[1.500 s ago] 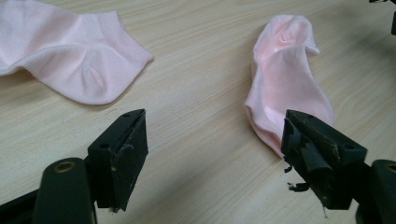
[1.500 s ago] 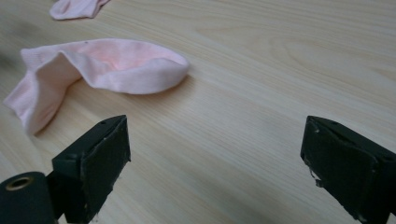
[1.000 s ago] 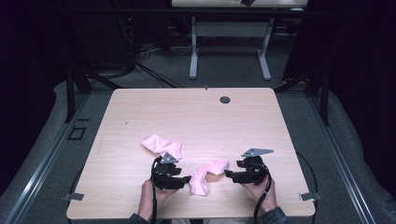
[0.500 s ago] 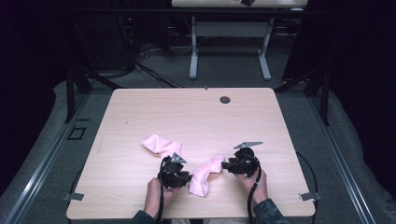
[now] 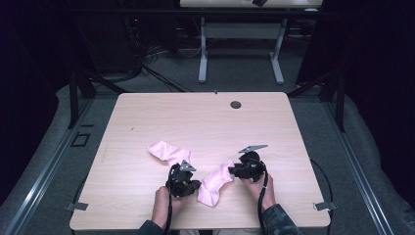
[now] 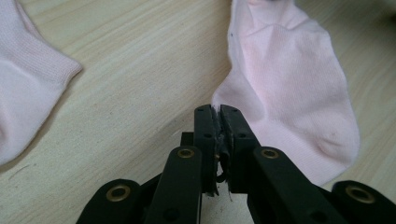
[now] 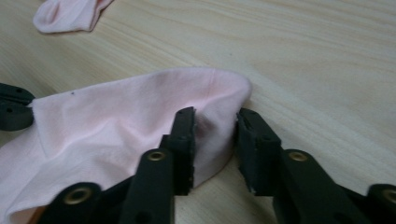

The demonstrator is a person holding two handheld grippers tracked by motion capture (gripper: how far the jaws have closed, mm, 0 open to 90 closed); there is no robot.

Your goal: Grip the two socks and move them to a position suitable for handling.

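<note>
Two pink socks lie on the wooden table. The nearer sock stretches between my two grippers. My left gripper is shut on that sock's edge, and the fabric fans out to the right of the pinched tips. My right gripper is at the sock's other end. Its jaws stand open, astride the rounded end of the sock. The other sock lies crumpled just beyond the left gripper, apart from it.
A small dark round grommet sits near the table's far edge. The far half of the table is bare wood. The table's near edge runs close under both hands. Cables trail from both grippers toward the person.
My right gripper has moved left and forward onto the near sock's end. The left gripper has shifted slightly right and stays on the sock's edge.
</note>
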